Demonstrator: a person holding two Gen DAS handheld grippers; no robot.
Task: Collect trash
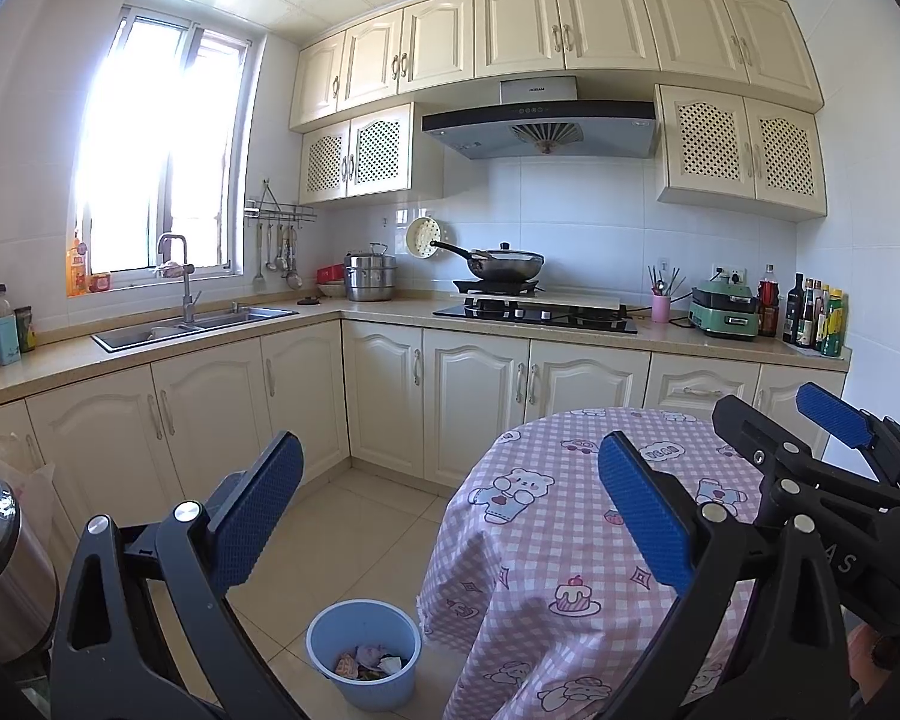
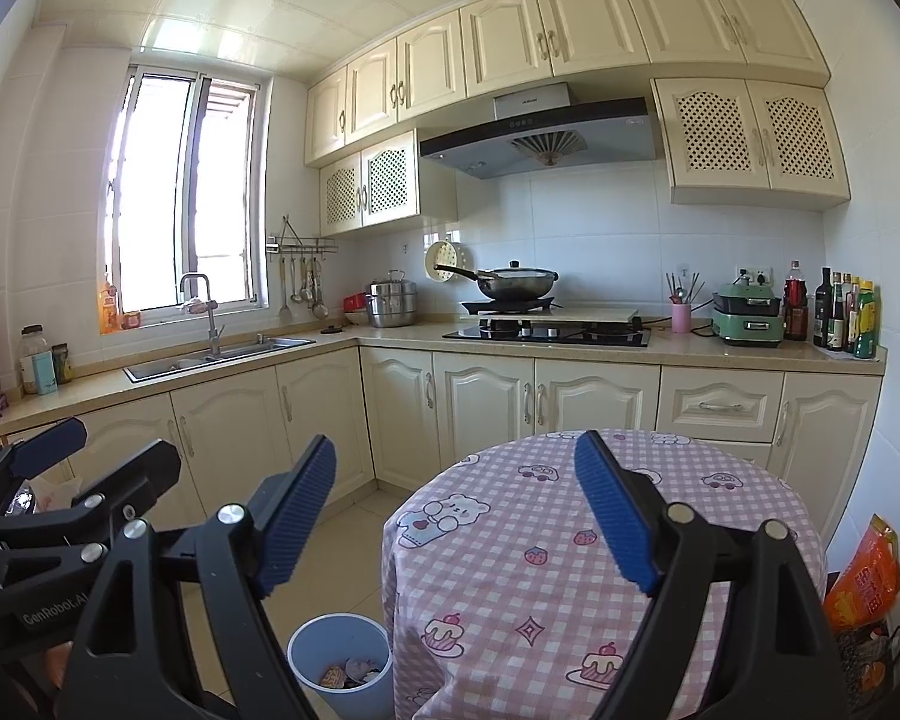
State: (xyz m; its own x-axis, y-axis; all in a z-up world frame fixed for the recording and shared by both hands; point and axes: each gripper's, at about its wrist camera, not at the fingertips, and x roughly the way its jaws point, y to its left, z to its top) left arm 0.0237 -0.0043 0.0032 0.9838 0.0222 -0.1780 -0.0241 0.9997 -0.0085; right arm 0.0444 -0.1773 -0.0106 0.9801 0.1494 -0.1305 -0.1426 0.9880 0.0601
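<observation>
Two grippers hang level side by side, each with its jaws spread wide and nothing between the blue pads: the left gripper (image 1: 450,516) and the right gripper (image 2: 456,510). Just past them stands a round desk (image 2: 570,540) under a pink checked cloth printed with bears and cakes, its top bare. On the tiled floor at the desk's near left edge sits a light blue waste bin (image 1: 363,654) with crumpled wrappers (image 1: 369,663) lying in its bottom.

Trash (image 1: 367,665) in blue bin (image 1: 363,648) too small, perhaps wrappers
</observation>
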